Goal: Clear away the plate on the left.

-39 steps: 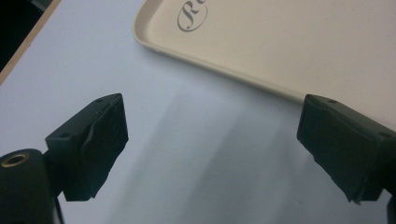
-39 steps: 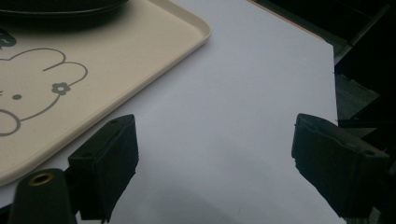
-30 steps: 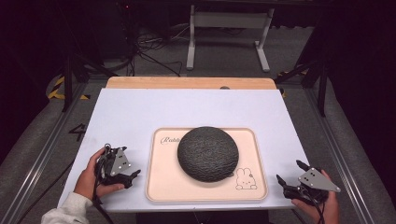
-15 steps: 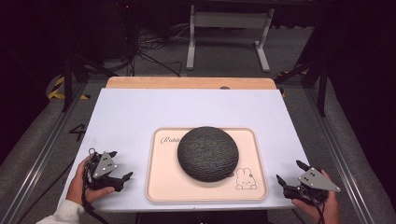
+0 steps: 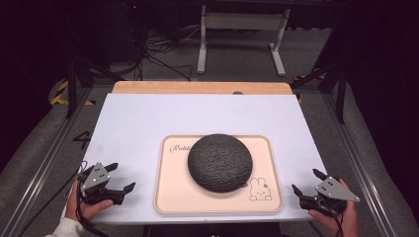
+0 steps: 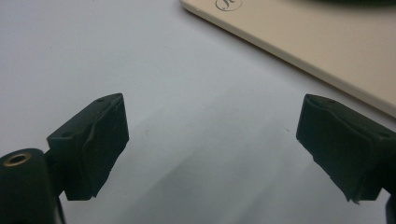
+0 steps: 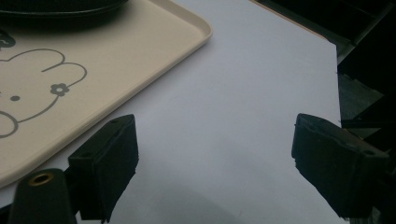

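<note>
A dark grey, rough-textured dome point(image 5: 220, 161) lies on a cream tray point(image 5: 173, 197) printed with a rabbit drawing, near the table's front edge. My left gripper point(image 5: 121, 177) rests on the white tabletop left of the tray, open, with only bare table between its jaws point(image 6: 212, 149); the tray's corner point(image 6: 299, 46) lies ahead of it to the right. My right gripper point(image 5: 308, 181) sits at the front right corner of the table, open and holding nothing point(image 7: 215, 154). The tray's rabbit corner point(image 7: 70, 88) and the dome's edge point(image 7: 60, 9) lie to its left.
The white tabletop point(image 5: 148, 123) has free room behind and beside the tray. A wooden strip point(image 5: 197, 88) runs along its far edge. The table's right edge point(image 7: 336, 79) drops to dark floor close to my right gripper. Metal frame legs and cables stand beyond the table.
My left gripper has moved left and toward the front edge, away from the tray. The right gripper has stayed put.
</note>
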The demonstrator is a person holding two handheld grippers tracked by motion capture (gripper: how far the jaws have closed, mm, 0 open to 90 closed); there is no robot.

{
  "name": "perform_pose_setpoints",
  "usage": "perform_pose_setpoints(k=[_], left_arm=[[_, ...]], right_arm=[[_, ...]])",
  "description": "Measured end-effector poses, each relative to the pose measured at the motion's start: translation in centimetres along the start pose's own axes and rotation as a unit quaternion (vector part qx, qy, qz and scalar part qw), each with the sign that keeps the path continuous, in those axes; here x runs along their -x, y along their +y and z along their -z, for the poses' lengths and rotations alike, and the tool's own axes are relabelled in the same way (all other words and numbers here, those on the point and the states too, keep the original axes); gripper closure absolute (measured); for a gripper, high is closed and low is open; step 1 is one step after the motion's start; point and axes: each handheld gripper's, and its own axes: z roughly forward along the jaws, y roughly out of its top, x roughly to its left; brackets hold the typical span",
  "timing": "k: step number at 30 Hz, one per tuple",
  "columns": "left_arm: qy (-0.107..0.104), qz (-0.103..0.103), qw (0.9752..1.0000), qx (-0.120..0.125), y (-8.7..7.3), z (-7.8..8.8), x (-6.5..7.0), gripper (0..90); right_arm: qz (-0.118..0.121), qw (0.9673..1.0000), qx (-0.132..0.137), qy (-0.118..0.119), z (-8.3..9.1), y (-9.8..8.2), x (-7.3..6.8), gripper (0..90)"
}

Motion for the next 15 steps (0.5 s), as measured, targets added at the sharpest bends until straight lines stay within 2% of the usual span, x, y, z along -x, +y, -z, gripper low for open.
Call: perform_pose_setpoints(k=[15], left_arm=[[-0.001, -0.001, 1.0000, -0.001, 0.19, -0.26, -0.10, 10.3]], right_arm=[[-0.008, 1.0000, -0.002, 0.001, -0.08, -0.24, 0.22, 14.9]])
